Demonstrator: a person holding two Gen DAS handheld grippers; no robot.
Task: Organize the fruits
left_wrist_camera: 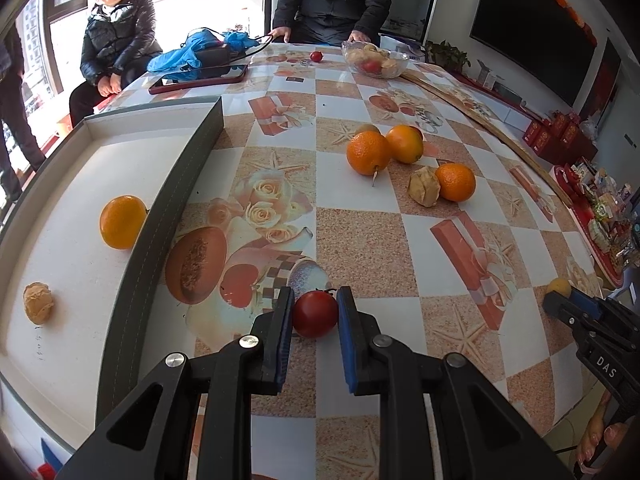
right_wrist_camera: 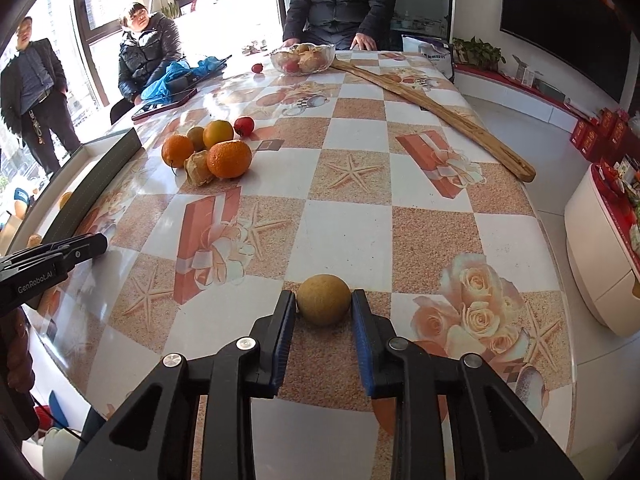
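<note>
while clamped, left gripper around red fruit

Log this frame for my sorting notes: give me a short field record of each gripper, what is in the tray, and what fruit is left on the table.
left gripper: shut on small red fruit, at table level
right gripper: shut on round yellow-brown fruit, on the table
tray: one orange, one walnut-like item
loose cluster on table: three oranges, a papery husked fruit, a small red fruit behind
far end: glass bowl with fruit
</note>
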